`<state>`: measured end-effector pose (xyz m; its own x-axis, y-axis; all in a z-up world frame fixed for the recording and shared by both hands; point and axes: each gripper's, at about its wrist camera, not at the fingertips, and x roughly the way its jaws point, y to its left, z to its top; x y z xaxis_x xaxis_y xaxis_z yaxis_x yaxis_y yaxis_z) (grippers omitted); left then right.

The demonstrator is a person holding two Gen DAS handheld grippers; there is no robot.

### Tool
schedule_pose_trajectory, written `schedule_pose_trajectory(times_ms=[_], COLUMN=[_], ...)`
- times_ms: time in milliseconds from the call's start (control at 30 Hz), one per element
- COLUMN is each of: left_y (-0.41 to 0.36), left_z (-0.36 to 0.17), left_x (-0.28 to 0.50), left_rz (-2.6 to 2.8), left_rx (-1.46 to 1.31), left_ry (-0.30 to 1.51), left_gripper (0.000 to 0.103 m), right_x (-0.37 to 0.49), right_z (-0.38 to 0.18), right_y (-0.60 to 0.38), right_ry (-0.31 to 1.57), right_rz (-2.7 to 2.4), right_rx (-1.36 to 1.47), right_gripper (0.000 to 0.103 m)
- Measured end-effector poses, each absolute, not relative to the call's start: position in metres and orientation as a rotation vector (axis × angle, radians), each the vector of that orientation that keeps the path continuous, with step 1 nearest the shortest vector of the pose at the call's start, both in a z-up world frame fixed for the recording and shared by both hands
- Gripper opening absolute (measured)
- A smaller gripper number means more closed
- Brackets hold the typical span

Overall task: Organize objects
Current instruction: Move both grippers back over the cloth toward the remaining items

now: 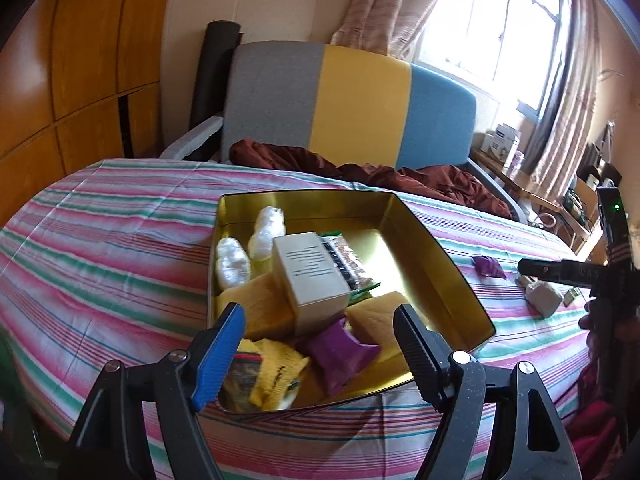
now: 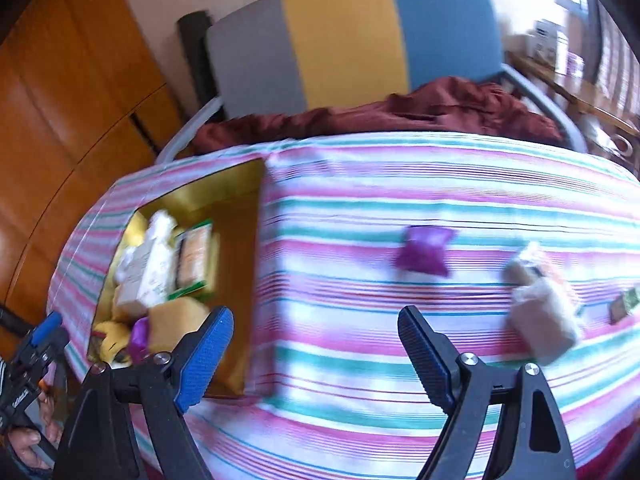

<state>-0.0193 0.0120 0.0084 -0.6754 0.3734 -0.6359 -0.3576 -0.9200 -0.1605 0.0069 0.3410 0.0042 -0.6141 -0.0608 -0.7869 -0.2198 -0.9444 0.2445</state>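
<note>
Purple pouch [image 2: 424, 251] is lying ahead of the right gripper [image 2: 316, 344], whose fingers are gaping empty, like the left gripper's [image 1: 320, 344].

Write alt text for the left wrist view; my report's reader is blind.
The open left gripper hovers over a gold tin on a striped cloth, holding a white box, yellow sponges and a purple pouch.
</note>
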Motion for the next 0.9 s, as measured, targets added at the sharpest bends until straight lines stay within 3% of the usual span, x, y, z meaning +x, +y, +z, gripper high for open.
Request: schedule_pose_trajectory(times_ms=[233, 467, 567, 900], left_y=[0.052, 0.101, 0.124, 0.208], left_z=[0.016, 0.023, 0.024, 0.025], left_x=[-0.018, -0.016, -0.018, -0.022], left_rz=[2.491, 2.41, 2.371, 2.242], left_rx=[-0.948, -0.918, -0.916, -0.9], left_ry=[0.055, 0.15, 0.181, 0.267], left_gripper=[0.077, 0.077, 0.077, 0.077], right_x=[0.045, 0.087, 0.099, 0.106], right_z=[0.012, -0.014, -0.021, -0.025], right_y=[0.448, 0.53, 0.548, 0.554], right_ry=[0.654, 0.908, 1.028, 1.121], right_rz=[2.486, 2.218, 2.149, 2.139], right_rx=[-1.112, -0.929, -0.885, -0.856], right_gripper=[0.086, 0.086, 0.086, 0.086])
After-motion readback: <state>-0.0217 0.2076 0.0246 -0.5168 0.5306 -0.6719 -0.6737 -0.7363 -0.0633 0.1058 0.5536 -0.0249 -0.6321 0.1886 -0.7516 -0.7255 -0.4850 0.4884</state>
